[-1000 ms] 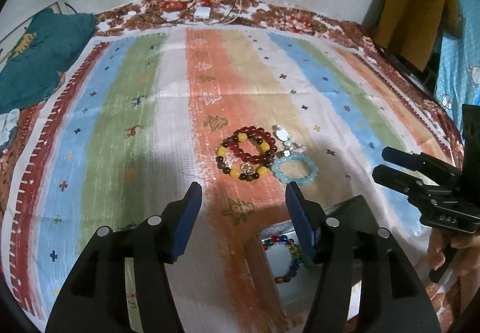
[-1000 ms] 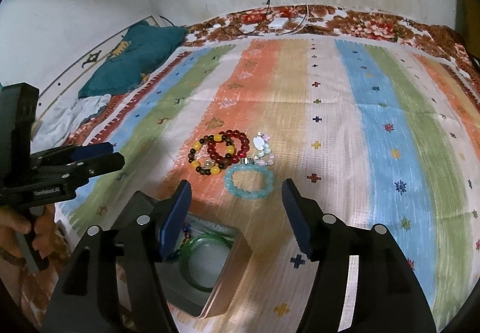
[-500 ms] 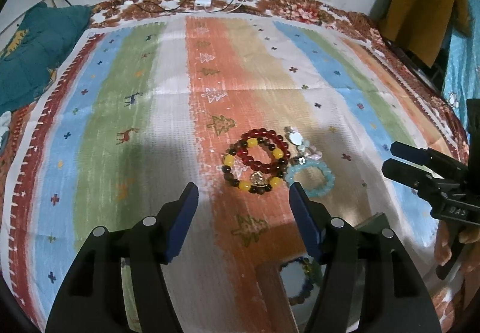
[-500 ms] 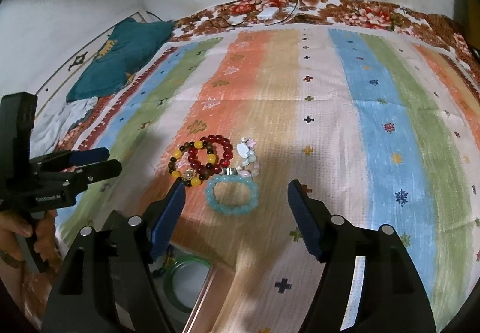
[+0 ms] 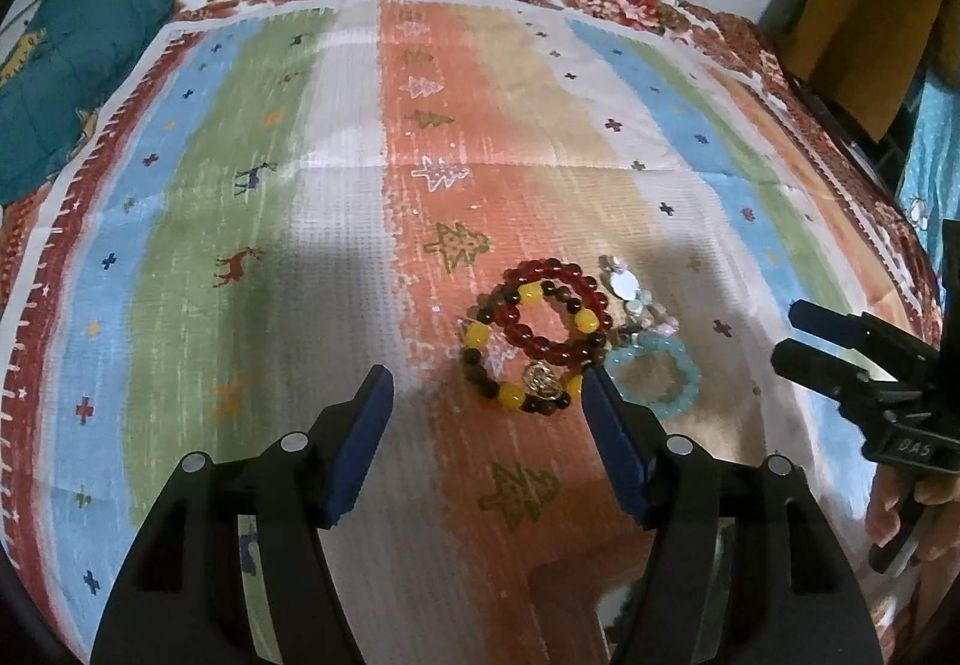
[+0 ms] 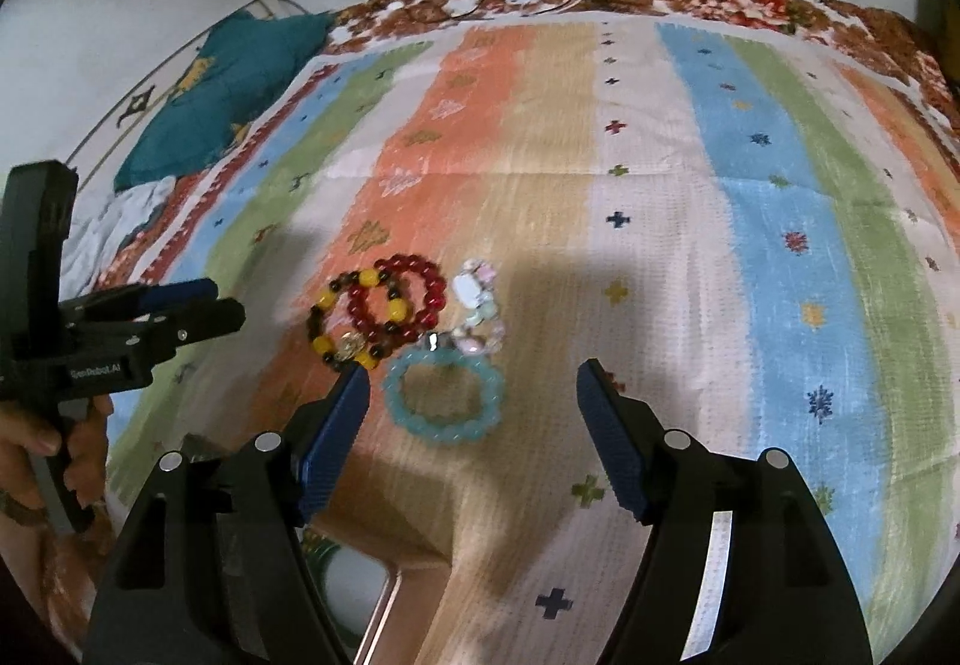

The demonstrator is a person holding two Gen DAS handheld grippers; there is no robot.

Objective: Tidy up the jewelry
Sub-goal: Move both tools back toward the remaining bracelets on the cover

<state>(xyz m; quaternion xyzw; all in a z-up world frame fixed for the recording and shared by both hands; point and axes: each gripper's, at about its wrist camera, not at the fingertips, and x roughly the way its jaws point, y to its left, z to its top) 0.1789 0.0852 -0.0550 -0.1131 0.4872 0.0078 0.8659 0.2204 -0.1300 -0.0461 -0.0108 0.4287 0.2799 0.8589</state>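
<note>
The left gripper [image 5: 483, 395] hangs above the striped cloth [image 5: 336, 221] with its jaws spread wide and nothing between them. Just ahead of its right fingertip lies a cluster of jewelry. Leftmost in the cluster is the yellow-and-brown bead bracelet [image 5: 528, 356], overlapped by the dark red bead bracelet [image 5: 555, 308], both touching. Next, farther from the tool, sits a pale shell-and-stone bracelet [image 5: 636, 299], and close to the right finger the light blue bead bracelet [image 5: 654, 374] rests against the others. Below the right finger, partly hidden, the corner of a tin box [image 5: 576, 593] shows.

The right gripper [image 6: 474, 395] is likewise gaping, holding nothing. The light blue bead bracelet [image 6: 444, 398] lies flat on the cloth just ahead, between the two fingertips and nearer the left one. The yellow-and-brown bracelet [image 6: 345, 320] sits just beyond the left fingertip, the red one [image 6: 405, 305] and the shell bracelet [image 6: 480, 305] farther ahead. Under the left finger the box [image 6: 384, 599] holds a green bangle [image 6: 324, 557].
</note>
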